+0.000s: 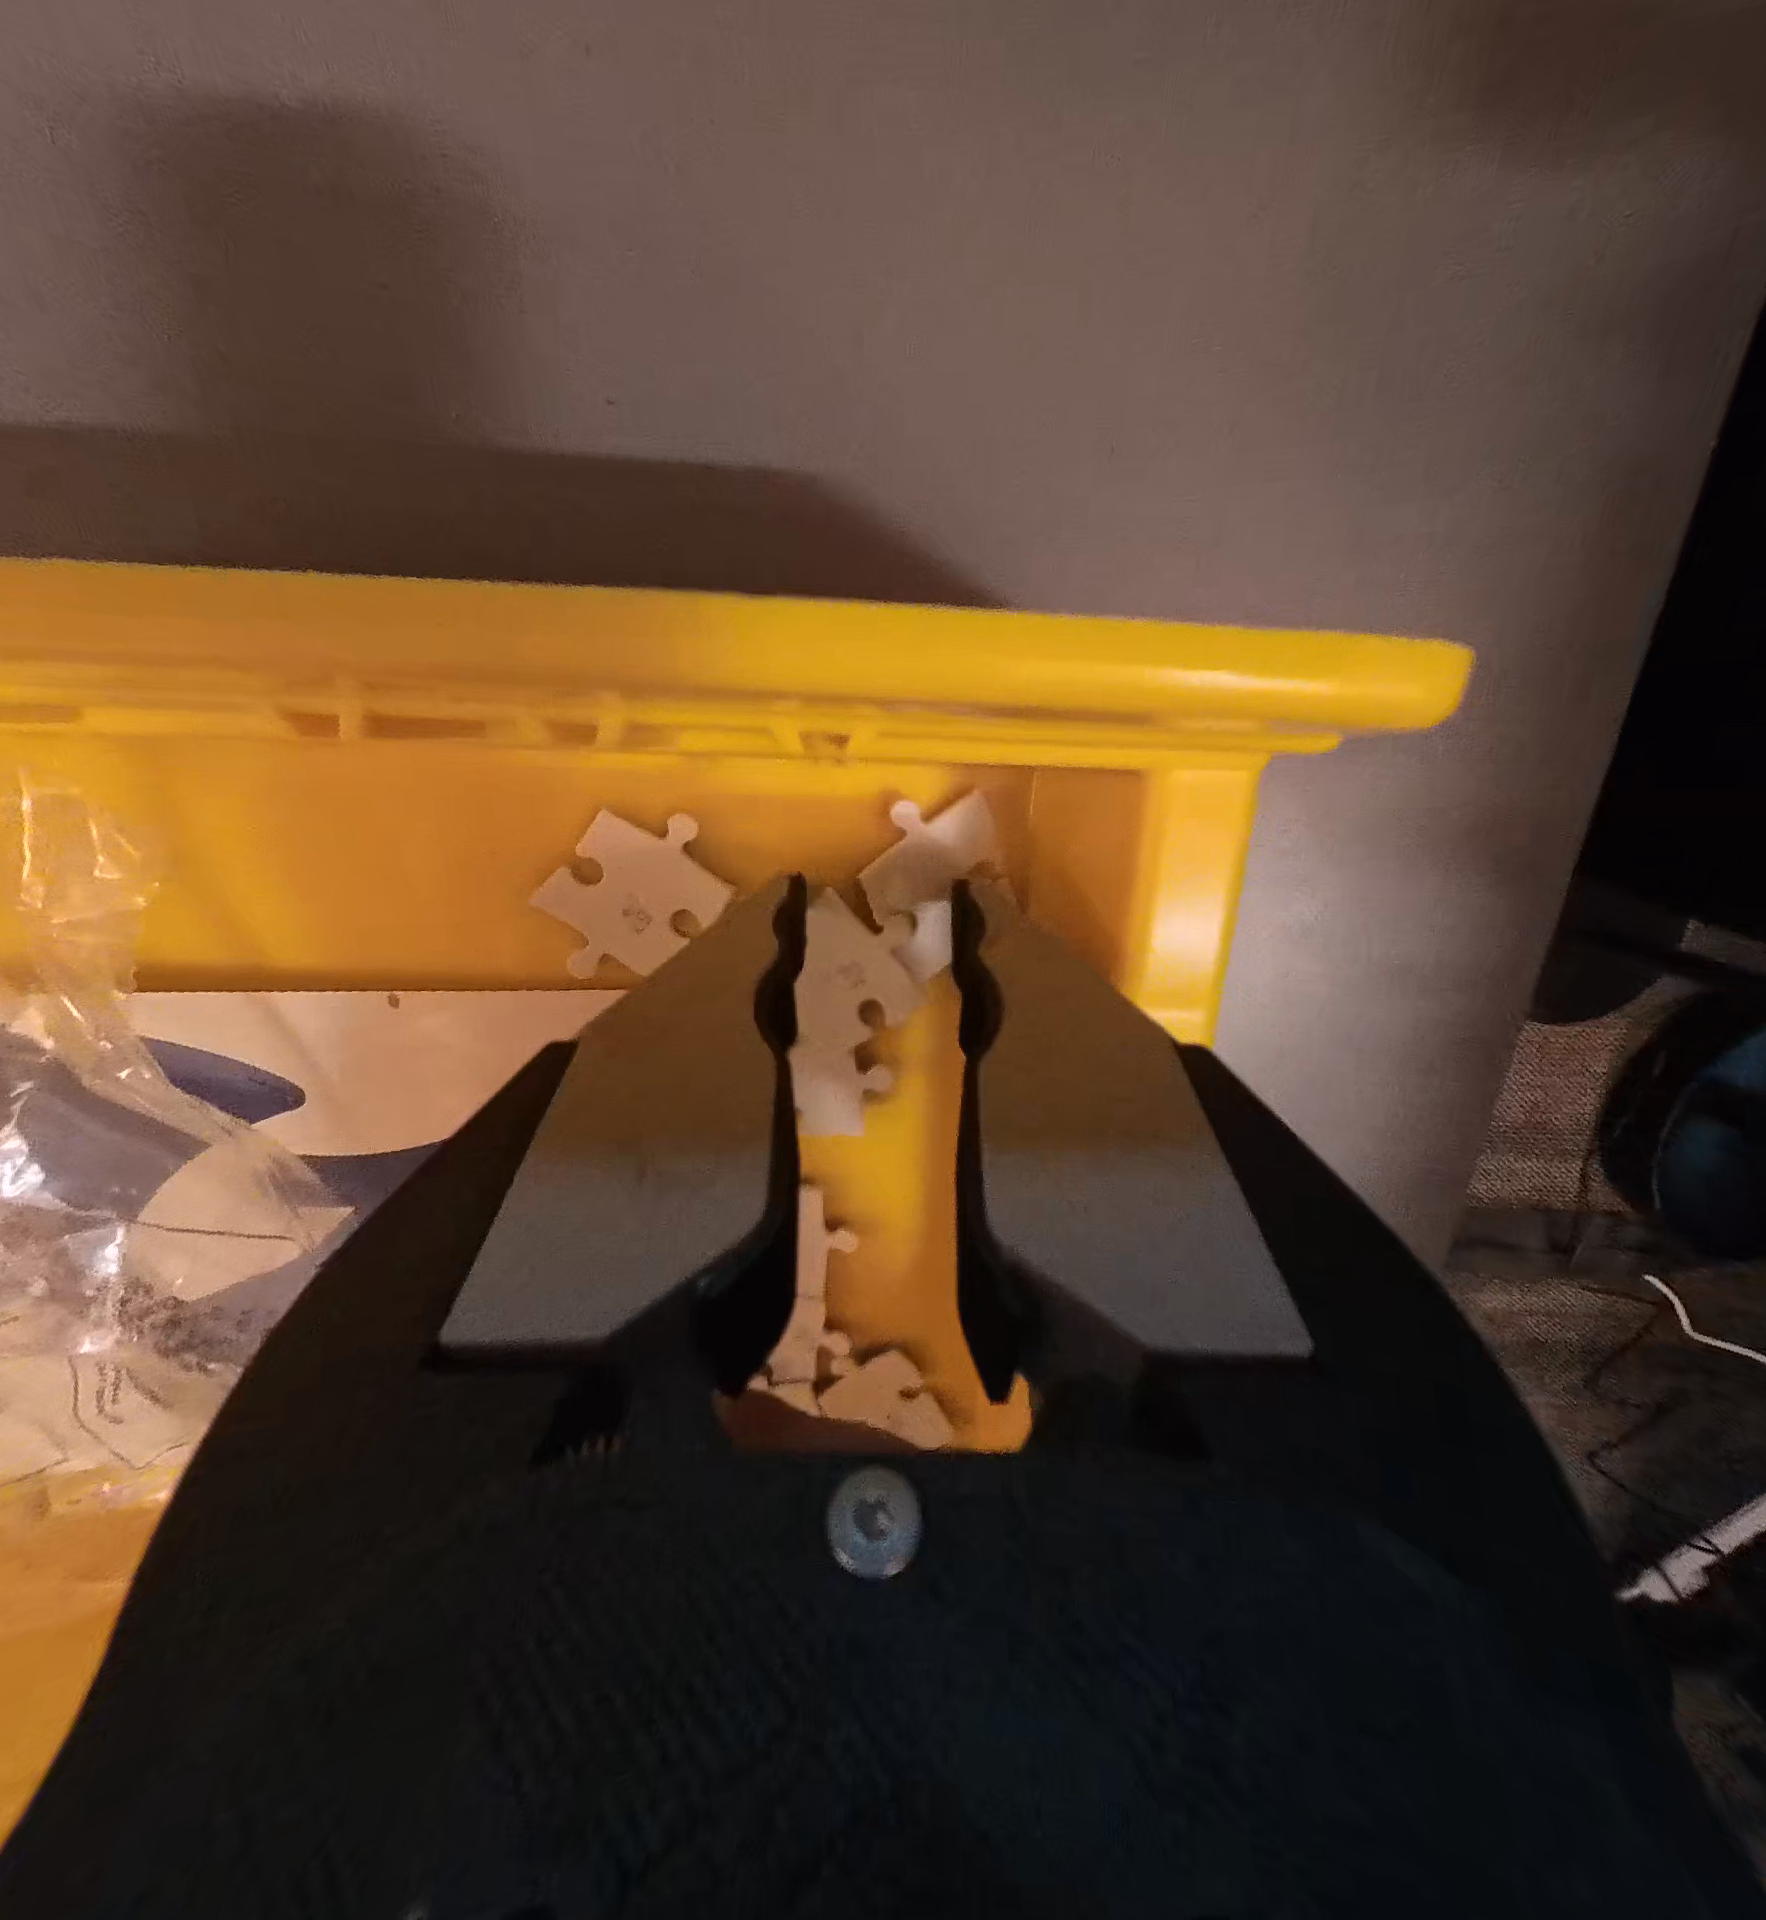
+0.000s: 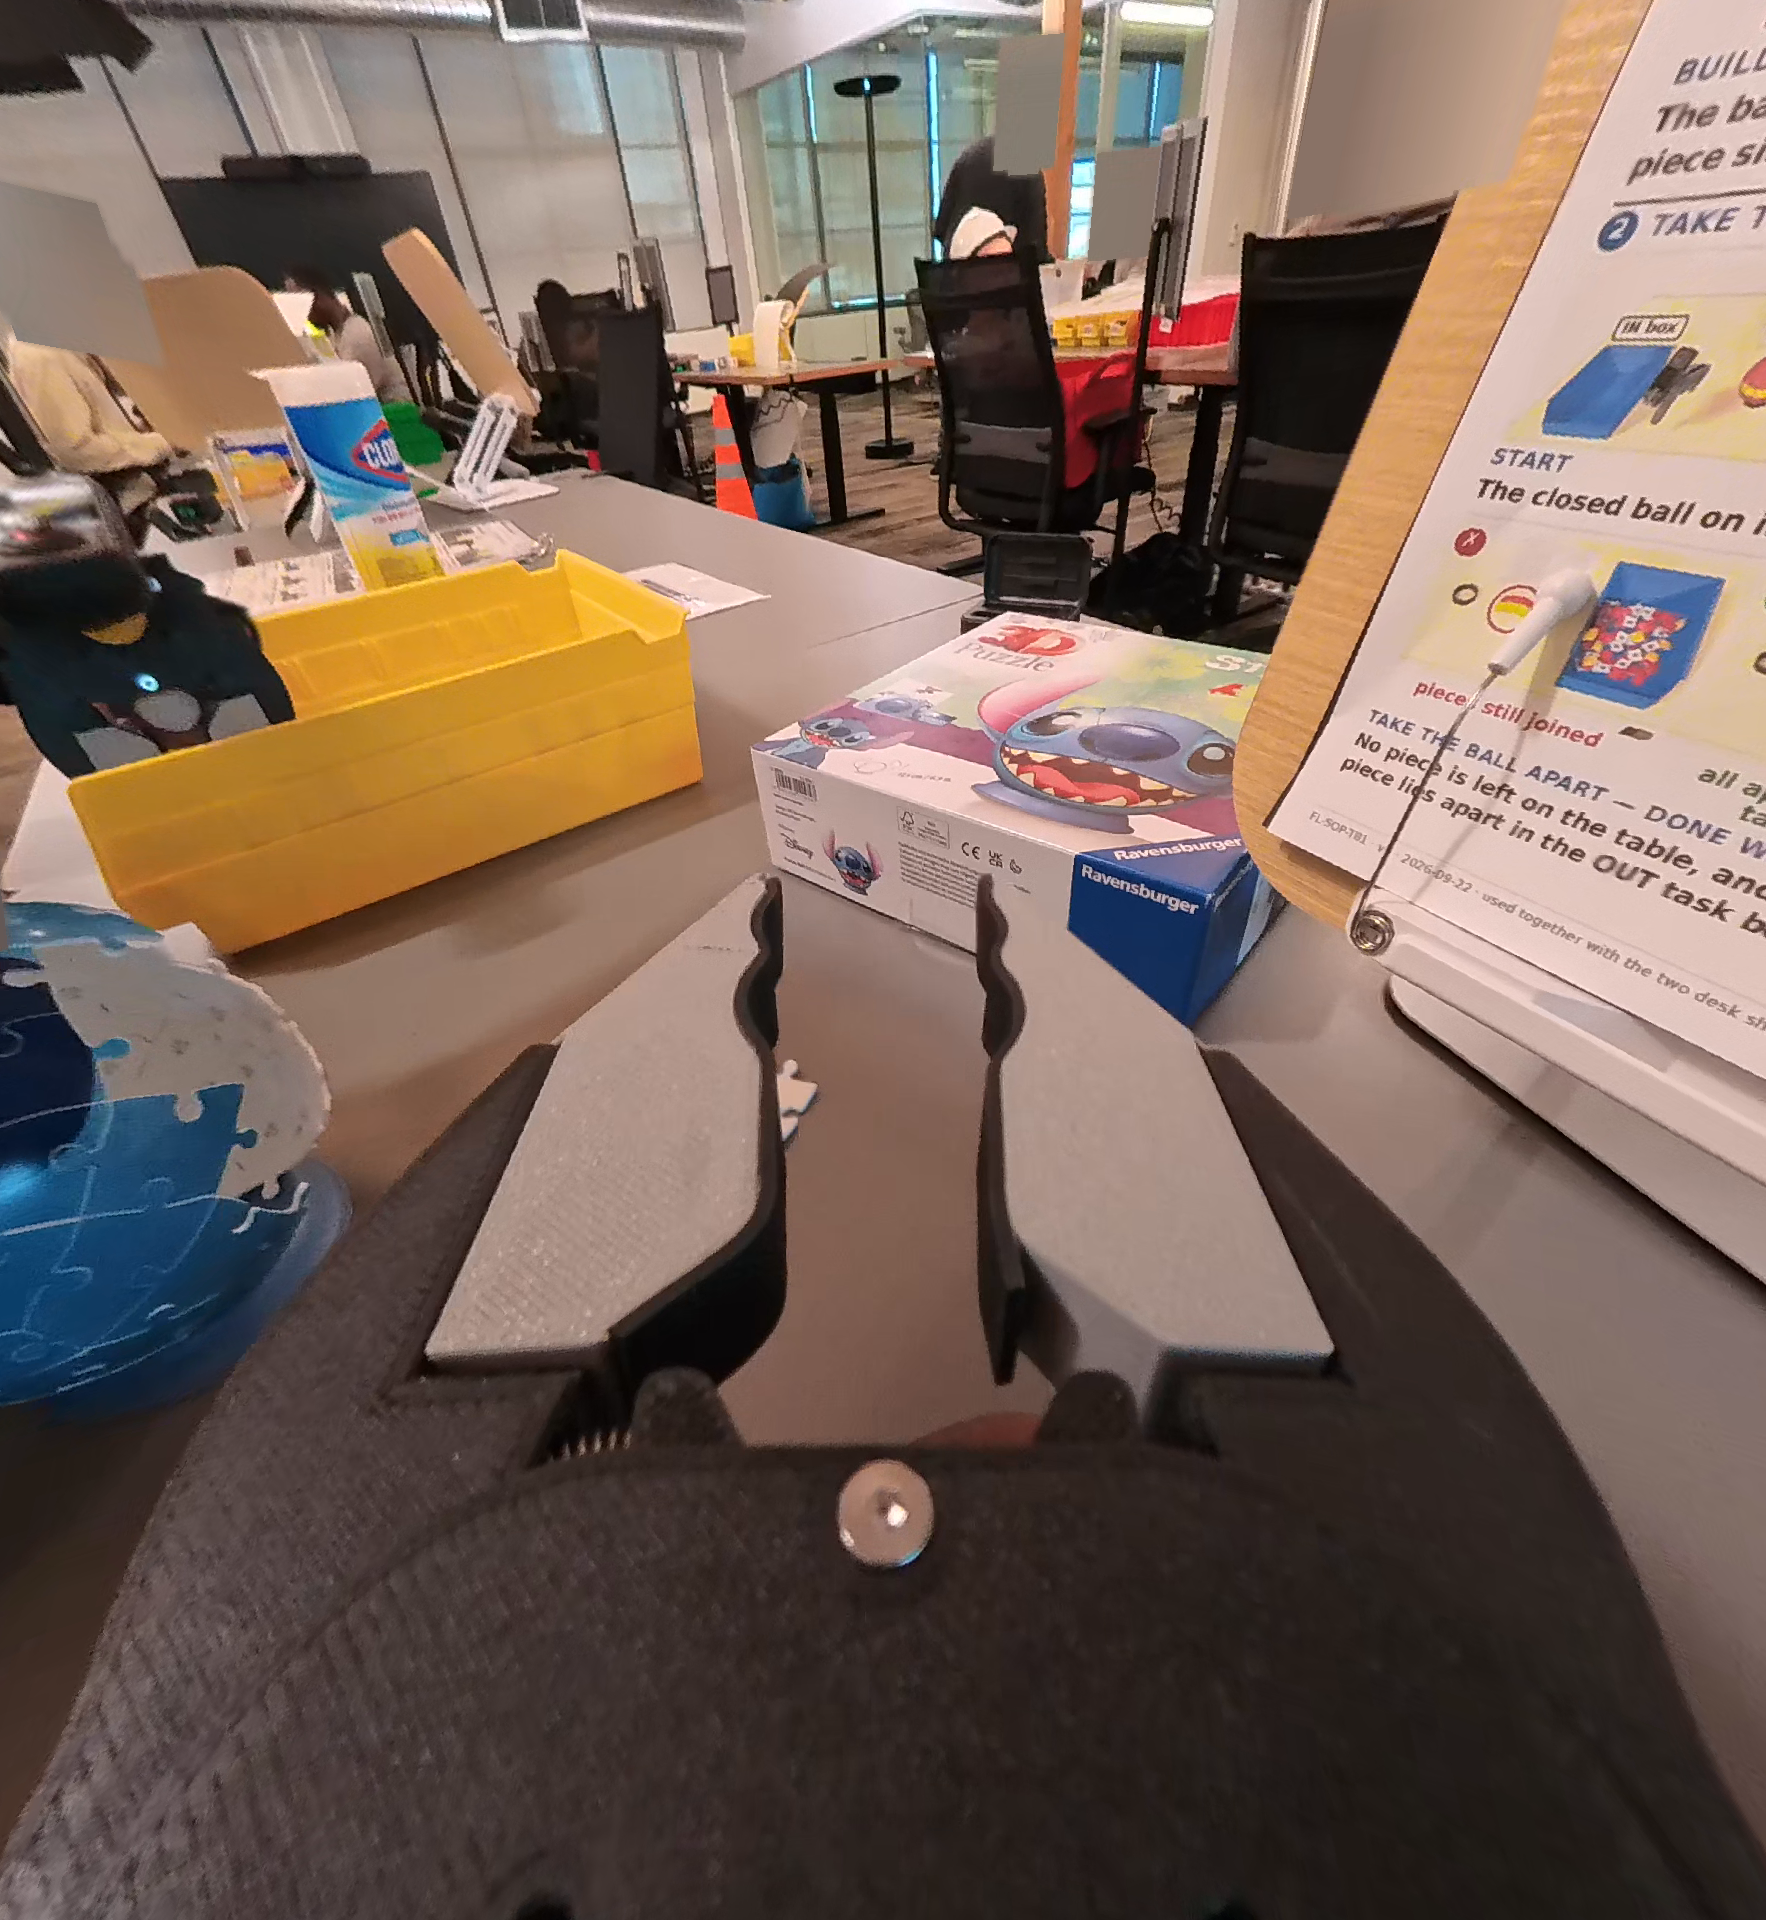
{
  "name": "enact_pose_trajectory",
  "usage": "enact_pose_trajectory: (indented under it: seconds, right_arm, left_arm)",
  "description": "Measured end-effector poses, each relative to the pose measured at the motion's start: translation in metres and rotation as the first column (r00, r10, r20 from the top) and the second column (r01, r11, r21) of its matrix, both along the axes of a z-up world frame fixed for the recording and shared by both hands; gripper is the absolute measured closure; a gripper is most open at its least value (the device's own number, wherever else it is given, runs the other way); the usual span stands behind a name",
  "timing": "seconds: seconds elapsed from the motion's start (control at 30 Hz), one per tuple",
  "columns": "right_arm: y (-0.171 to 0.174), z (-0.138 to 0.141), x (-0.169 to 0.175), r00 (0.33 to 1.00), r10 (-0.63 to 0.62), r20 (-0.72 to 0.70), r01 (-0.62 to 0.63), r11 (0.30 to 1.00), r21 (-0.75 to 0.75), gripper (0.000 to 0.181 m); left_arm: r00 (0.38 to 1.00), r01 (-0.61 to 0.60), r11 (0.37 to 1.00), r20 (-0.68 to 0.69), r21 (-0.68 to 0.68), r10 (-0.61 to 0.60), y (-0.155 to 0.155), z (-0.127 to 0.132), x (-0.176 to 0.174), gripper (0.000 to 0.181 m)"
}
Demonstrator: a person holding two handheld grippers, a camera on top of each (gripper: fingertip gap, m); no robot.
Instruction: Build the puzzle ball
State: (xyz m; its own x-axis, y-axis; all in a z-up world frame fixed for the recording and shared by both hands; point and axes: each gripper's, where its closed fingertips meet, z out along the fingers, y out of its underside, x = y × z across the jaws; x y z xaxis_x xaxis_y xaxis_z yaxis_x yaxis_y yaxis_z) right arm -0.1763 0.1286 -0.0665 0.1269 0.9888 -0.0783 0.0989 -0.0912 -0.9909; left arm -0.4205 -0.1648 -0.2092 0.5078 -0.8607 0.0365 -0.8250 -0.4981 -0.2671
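One pale puzzle piece (image 1: 851, 997) sits between the half-open left gripper (image 1: 877, 904) in the yellow bin (image 1: 650, 665), so centre before closing, while the right gripper (image 2: 879, 914) waits half-open and empty.

Left gripper (image 1: 877, 894) is pointing forward and slightly down, jaws standing parted with a narrow gap, nothing clamped between the fingers (image 1: 650, 1132); right gripper (image 2: 879, 914) is pointing forward, level and low, jaws standing parted, gap empty; its grey fingers (image 2: 640, 1164) are sitting symmetric about the centre screw; from the right wrist view the left gripper (image 2: 126, 665) is showing farther off, tilted downward.
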Motion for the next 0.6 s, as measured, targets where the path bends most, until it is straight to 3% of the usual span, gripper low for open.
enact_pose_trajectory:
  seconds: [0.07,0.17,0.3,0.43,0.57,0.6]
  right_arm:
    - [0.0,0.003,0.002,1.0,0.003,-0.011,-0.003,1.0,-0.002,0.147]
    - [0.0,0.004,0.004,1.0,0.005,-0.015,-0.005,1.0,-0.001,0.148]
    - [-0.002,0.006,0.004,1.0,0.009,-0.02,-0.009,1.0,0.003,0.149]
    - [-0.003,0.005,0.004,1.0,0.008,-0.012,-0.008,1.0,0.011,0.149]
    - [-0.004,0.006,0.004,1.0,0.011,-0.014,-0.011,1.0,0.013,0.15]
    - [-0.005,0.007,0.004,1.0,0.01,-0.015,-0.01,1.0,0.014,0.15]
  left_arm:
    - [1.0,0.022,1.0,-0.001,-0.004,-0.022,-0.001,0.0,-0.002,0.156]
    - [1.0,0.023,1.0,-0.003,-0.004,-0.023,0.0,0.0,-0.006,0.181]
    - [1.0,0.01,1.0,0.02,0.005,-0.011,0.002,-0.001,-0.01,0.181]
    - [0.995,-0.051,0.994,-0.084,0.094,0.059,0.015,-0.001,-0.04,0.181]
    - [0.995,-0.085,0.989,-0.038,0.125,0.09,0.017,0.007,-0.042,0.181]
    - [0.996,-0.09,0.988,-0.014,0.126,0.093,0.015,0.011,-0.038,0.171]
